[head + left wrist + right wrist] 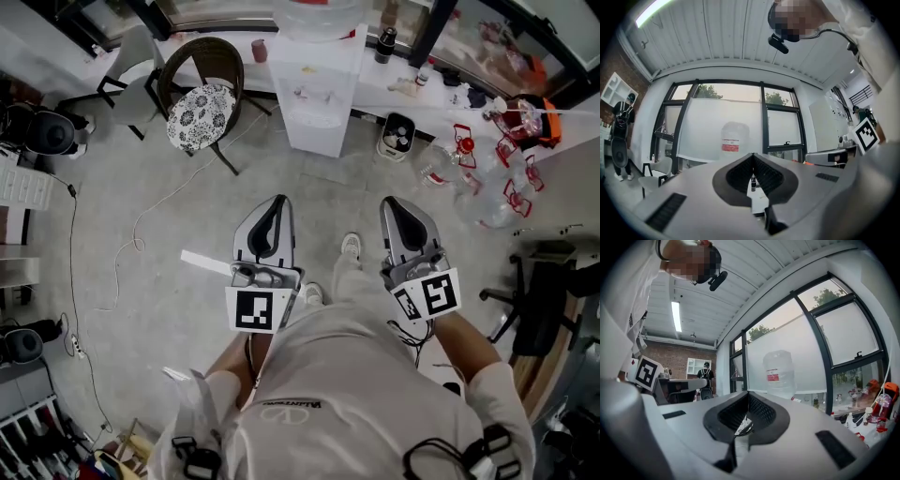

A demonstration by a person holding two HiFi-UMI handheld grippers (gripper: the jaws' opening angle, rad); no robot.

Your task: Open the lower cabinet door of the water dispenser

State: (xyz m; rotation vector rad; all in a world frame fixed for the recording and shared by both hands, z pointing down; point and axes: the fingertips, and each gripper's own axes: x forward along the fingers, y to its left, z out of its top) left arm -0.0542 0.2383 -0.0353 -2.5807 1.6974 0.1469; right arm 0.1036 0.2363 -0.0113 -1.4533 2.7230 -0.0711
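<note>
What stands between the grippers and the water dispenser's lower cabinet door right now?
Nothing visible does. Only bare floor separates the left gripper and right gripper, both shut and empty, from the water dispenser. The chair stands off to its left in the head view, clear of the path.

Workroom, half office, half workshop

I'm over a bare concrete floor (pixel 159 272) with loose cables (pixel 138 225) trailing at the head view's left. A cushioned chair (pixel 200 112) and a water dispenser (pixel 319 89) stand by the top wall, clear plastic bottles (pixel 473 192) lie scattered at upper right, and a black swivel chair (pixel 548 300) is at the right edge. Ahead of me are tall black-framed windows (pixel 717 117) under a ribbed white ceiling (pixel 740 33). My right gripper view shows a strip light (pixel 676 316) and, at left, a brick wall (pixel 670 357) with a white shelf unit (pixel 696 365).
</note>
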